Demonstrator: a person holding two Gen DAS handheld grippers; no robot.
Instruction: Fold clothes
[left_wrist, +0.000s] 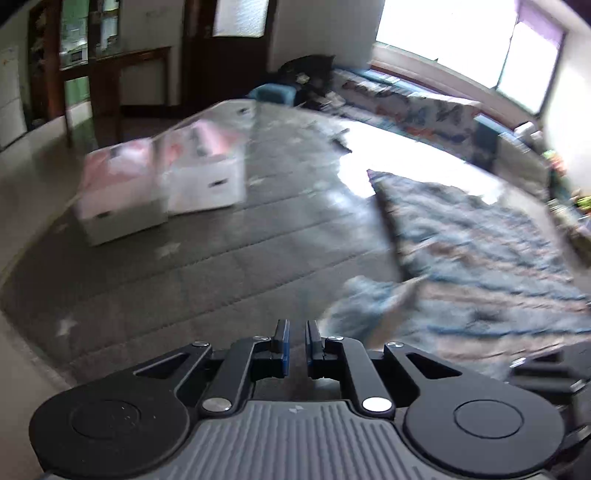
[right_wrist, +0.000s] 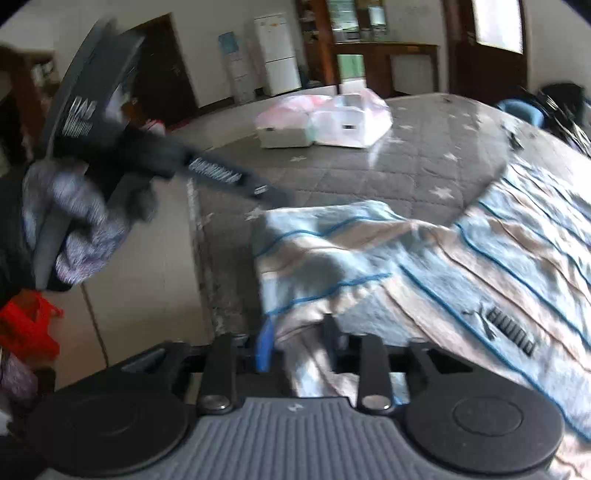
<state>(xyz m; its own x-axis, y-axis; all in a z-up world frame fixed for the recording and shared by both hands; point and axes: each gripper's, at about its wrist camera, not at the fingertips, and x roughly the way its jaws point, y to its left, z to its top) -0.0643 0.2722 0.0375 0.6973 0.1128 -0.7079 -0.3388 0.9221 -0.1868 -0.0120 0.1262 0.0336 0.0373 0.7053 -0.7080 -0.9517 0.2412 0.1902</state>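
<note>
A light blue and beige striped shirt with thin blue lines and a black logo lies spread on a grey quilted bed. Its near sleeve is bunched at the bed's edge and runs between the fingers of my right gripper. The jaws stand apart around the fabric without clearly pressing it. In the left wrist view the same shirt lies to the right, blurred. My left gripper hangs over bare quilt to the left of the sleeve, shut with nothing between its blue pads.
Two white boxes under a thin pinkish plastic cover sit at the far left corner of the bed. Patterned bedding lines the window side. A gloved hand holds the other tool at left. A red bag lies on the floor.
</note>
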